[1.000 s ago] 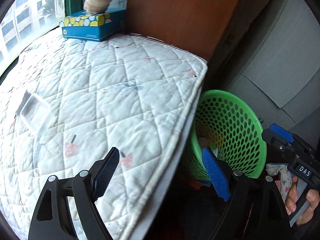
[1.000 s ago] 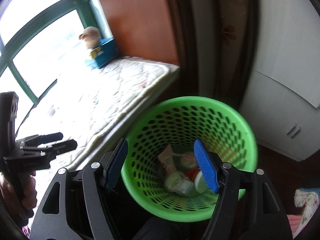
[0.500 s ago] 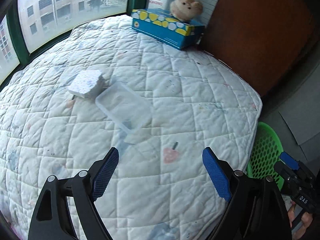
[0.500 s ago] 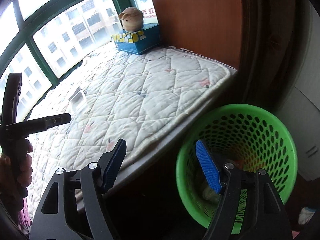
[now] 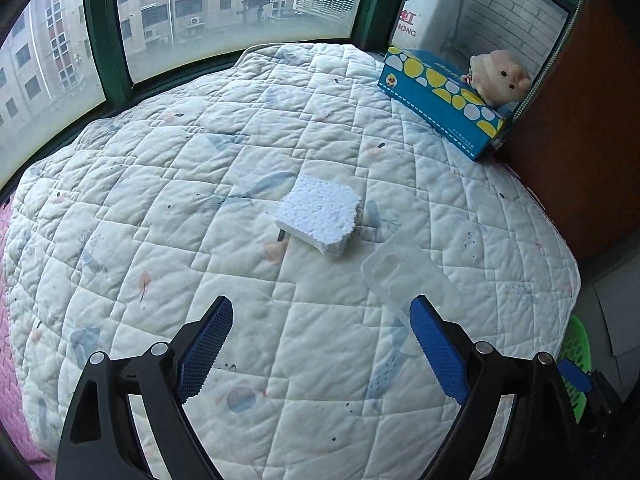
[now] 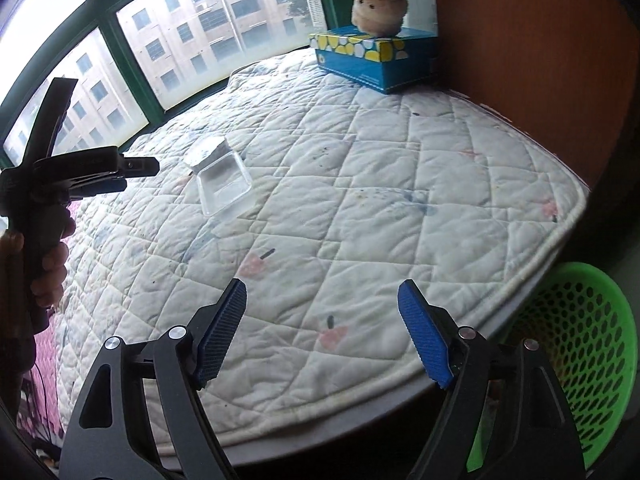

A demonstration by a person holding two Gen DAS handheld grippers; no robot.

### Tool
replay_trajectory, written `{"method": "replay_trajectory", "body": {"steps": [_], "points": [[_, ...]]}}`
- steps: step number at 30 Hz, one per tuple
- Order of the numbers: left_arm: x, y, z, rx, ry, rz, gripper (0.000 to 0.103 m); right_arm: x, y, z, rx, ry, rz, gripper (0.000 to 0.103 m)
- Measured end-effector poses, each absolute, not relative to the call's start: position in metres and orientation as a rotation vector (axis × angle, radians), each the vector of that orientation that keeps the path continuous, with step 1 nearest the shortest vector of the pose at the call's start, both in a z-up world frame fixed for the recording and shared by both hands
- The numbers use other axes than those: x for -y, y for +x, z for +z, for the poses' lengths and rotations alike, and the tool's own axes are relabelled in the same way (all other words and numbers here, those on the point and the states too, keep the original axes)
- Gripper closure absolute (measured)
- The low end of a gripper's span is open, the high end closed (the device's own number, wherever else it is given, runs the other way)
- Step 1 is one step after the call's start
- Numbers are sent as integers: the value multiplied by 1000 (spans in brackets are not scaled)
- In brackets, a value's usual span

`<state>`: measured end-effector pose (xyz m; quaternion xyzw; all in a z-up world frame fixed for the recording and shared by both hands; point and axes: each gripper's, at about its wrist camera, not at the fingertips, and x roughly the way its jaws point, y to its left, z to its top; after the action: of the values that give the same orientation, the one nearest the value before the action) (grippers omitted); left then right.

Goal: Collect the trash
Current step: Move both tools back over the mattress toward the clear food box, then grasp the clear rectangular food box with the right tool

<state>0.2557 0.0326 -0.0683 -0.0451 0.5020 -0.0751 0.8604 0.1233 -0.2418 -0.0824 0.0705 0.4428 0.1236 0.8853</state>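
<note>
A white foam block (image 5: 320, 213) lies on the quilted white mattress (image 5: 200, 200), with a clear plastic tray (image 5: 408, 280) just to its right. My left gripper (image 5: 320, 344) is open and empty, hovering above the mattress short of both. In the right wrist view the tray (image 6: 222, 180) lies mid-mattress with the foam block (image 6: 206, 151) behind it. My right gripper (image 6: 320, 328) is open and empty over the mattress's near edge. The green mesh basket (image 6: 580, 344) stands on the floor at the right. The left gripper (image 6: 132, 168) shows at the left, hand-held.
A blue and yellow tissue box (image 5: 444, 100) with a plush toy (image 5: 500, 76) on it sits at the mattress's far corner beside a brown wooden panel (image 6: 540, 60). Windows (image 5: 200, 8) with green frames run behind the mattress. The basket's rim (image 5: 578, 364) peeks in at the right.
Both grippers have swung left, away from the basket and toward the mattress. The foam block and clear tray have come into the centre of the left wrist view.
</note>
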Motion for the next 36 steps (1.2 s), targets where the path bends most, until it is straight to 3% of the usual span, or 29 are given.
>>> {"method": "replay_trajectory", "body": {"steps": [5,27,29,31,36], "points": [[-45,272,-75,-1061,-108,-130,12,208,150,-85,-918,77,321,24],[-65,328,-98,-1126,-190,-86,12,137,242,-118,-965,-60,452,24],[-64,332,-99,-1134,-206,-83,12,135,244,-119,-961,-62,452,28],[-63,335,-100,-1143,-227,-81,12,135,243,-119,-965,-57,453,39],[-56,346,-104,-1173,-313,-71,11,143,233,-113,-950,-38,430,42]]}}
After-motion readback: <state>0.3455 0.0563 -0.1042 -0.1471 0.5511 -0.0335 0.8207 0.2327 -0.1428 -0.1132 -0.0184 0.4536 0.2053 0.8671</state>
